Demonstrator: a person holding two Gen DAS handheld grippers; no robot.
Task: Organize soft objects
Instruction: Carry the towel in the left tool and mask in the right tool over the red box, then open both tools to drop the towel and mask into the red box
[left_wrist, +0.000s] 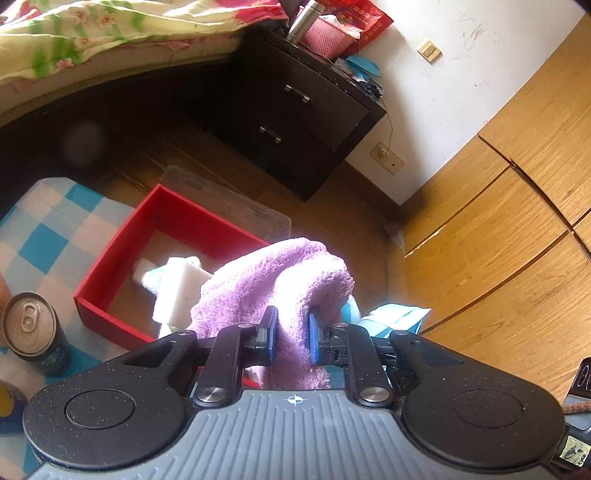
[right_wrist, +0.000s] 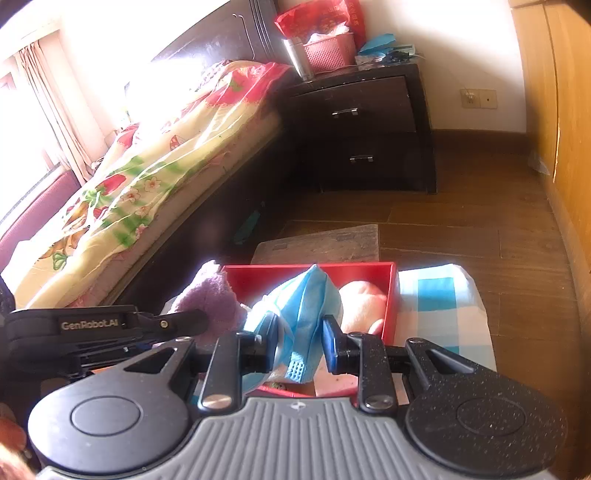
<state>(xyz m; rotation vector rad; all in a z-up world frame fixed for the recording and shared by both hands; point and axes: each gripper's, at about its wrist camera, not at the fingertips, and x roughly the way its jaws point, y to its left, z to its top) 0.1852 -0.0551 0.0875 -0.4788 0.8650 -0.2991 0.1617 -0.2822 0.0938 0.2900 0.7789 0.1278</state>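
Left gripper (left_wrist: 291, 334) clamped on purple towel (left_wrist: 273, 280), right gripper (right_wrist: 300, 341) pinching blue mask (right_wrist: 306, 299) (both over red box (right_wrist: 391, 295))

Blue-white checked cloth (left_wrist: 55, 236) covers support; on it red box (left_wrist: 110, 266), drink can (left_wrist: 35, 328).

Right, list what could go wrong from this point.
1. The left gripper pinches only a fold of the purple towel; most of it bulges loose beyond the fingers, so it may slip or snag the red box rim.
2. The right gripper holds the thin blue mask close beside the towel; the two loads could tangle over the box.
3. The drink can stands near the box and could be knocked.
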